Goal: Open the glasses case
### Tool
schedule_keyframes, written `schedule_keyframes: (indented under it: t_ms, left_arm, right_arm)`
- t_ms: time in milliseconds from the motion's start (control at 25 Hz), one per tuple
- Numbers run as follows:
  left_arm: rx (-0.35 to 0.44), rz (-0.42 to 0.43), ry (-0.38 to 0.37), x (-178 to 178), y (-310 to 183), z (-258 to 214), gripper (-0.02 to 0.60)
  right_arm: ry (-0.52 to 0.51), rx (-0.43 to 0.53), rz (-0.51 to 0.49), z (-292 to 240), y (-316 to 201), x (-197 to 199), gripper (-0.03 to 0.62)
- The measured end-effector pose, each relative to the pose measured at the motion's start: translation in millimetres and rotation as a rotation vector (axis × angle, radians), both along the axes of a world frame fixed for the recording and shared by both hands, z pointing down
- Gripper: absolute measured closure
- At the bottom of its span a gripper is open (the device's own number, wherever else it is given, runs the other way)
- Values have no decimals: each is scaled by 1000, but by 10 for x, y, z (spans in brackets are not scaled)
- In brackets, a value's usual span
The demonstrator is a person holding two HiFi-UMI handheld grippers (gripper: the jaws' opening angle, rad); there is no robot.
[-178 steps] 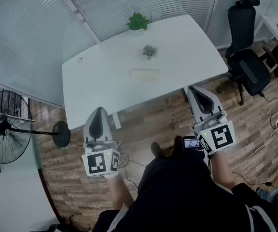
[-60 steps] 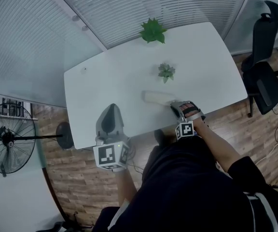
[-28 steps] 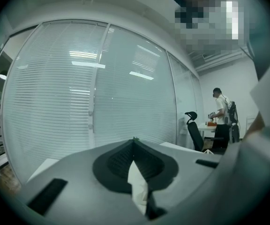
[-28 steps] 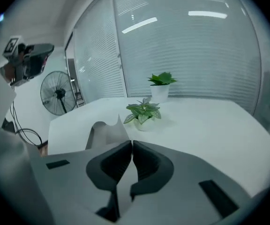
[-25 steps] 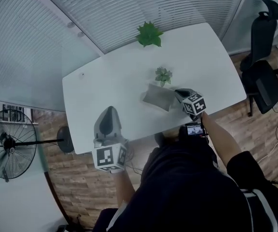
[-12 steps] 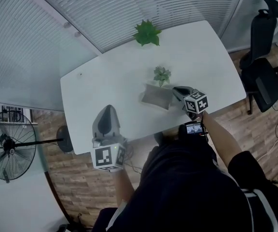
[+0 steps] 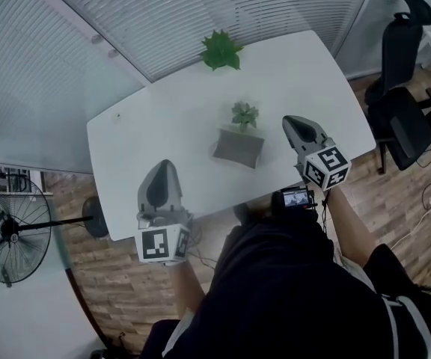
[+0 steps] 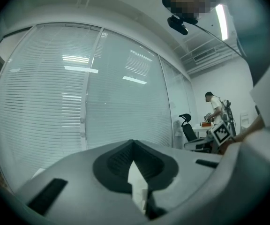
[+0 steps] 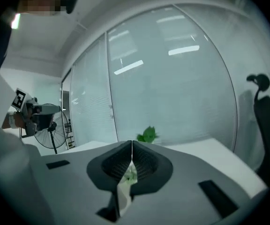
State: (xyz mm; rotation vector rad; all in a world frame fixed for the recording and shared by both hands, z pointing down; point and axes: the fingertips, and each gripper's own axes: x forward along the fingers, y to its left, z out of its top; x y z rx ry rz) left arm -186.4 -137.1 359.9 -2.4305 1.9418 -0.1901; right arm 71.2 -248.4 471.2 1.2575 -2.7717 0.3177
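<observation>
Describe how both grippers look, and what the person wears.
The left gripper and right gripper match: light grey shells tapering to a point, with a dark recess around ribbed dark fingers. Each carries a white cube with black square markers at its rear. The person wears a dark top; the forearms are unsleeved.

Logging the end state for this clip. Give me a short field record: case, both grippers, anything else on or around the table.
surface: white rectangular table
case: grey glasses case, on the table, looks open with lid raised
left gripper: jaws together, empty, by the table's near edge
right gripper: jaws together, empty, right of the case, not touching it
plants: small pale-green succulent just behind the case; leafy green plant at far edge
nearby: black office chair, black standing fan
</observation>
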Motion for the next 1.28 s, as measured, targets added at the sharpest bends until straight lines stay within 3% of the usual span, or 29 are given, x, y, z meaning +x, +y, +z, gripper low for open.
schedule_keyframes:
  t_ms: [240,400,680,1280]
  left_arm:
    - [37,-34,-27,-13,-22,-217,583]
    - [67,-52,-21,-6,-29,-329,583]
    - [108,-57,-37,-8,-64,-528,583]
    - [117,-90,-39,-30,-64,-620,583]
  right_arm:
    - [106,386,114,-1746,598,125,577]
    - [203,534,149,-2163,803,178,577]
    - [138,429,172,-1911,662,266,579]
    - [115,391,132,-1819,611,200,579]
